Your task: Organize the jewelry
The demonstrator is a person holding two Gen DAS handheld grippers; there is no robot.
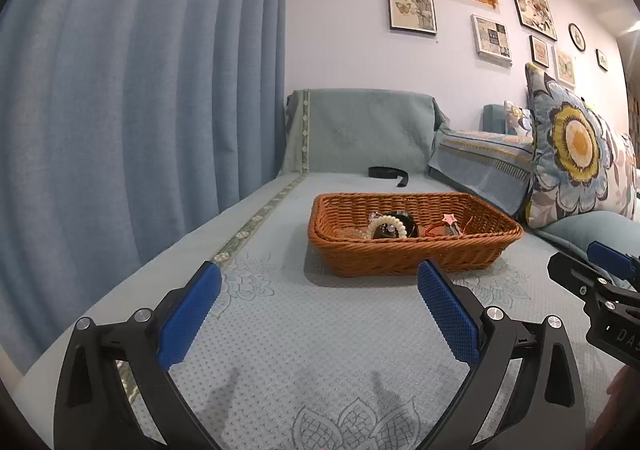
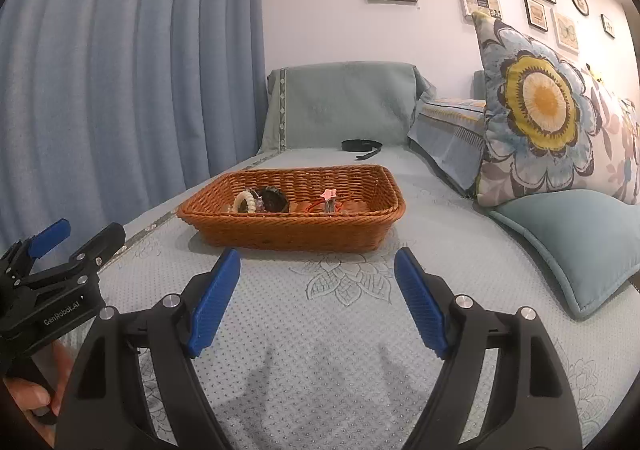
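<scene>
Pale blue dotted sofa cover (image 1: 280, 330) bears one woven orange-brown wicker basket (image 1: 412, 250); both claws spread and empty.

Left gripper (image 1: 318, 274) hovers low over the cover, its blue ribbed pads (image 1: 188, 314) wide apart, nothing between them. Right gripper (image 2: 318, 262) likewise stands spread, nothing held. Basket lies at 12 o'clock from both, apart from the pads. Inside it: cream beaded bracelet (image 1: 390, 225), dark round piece (image 2: 274, 198), pink star ornament (image 1: 449, 218). Black strap (image 1: 390, 172) lies beyond the basket at 12 o'clock. Floral cushion (image 2: 536, 105) stands at 2 o'clock.
</scene>
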